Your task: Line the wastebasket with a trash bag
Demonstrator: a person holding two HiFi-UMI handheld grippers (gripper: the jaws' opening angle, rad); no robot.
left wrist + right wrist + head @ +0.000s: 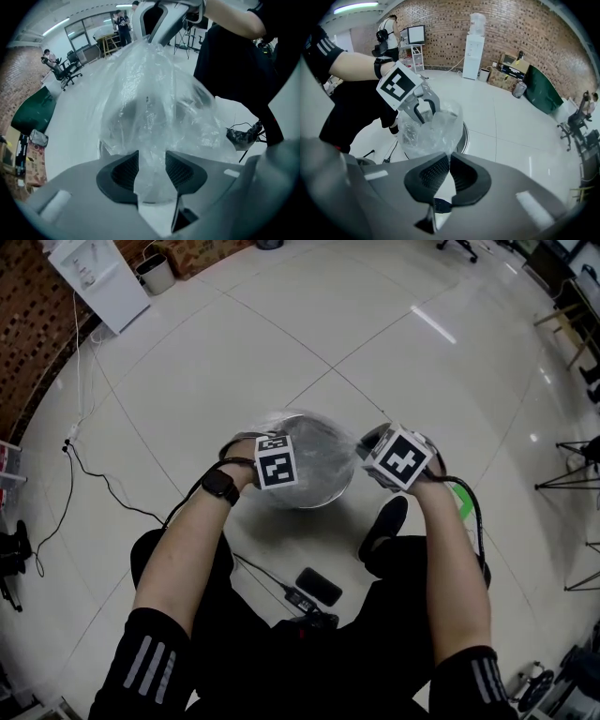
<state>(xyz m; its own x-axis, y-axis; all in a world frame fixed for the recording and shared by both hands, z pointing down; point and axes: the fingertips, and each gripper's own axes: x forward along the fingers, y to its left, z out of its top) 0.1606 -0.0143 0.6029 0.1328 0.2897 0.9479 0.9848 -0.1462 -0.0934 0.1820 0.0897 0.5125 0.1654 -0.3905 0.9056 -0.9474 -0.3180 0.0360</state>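
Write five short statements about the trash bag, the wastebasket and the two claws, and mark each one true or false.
1. The right claw is shut on the trash bag. True.
2. The left claw has its jaws pressed together. False: they stand apart, with loose bag film hanging between them.
3. The wastebasket stands on a table. False: it stands on the tiled floor.
4. The trash bag is clear plastic. True.
5. The person wears a watch on the right wrist. False: it is on the left wrist.
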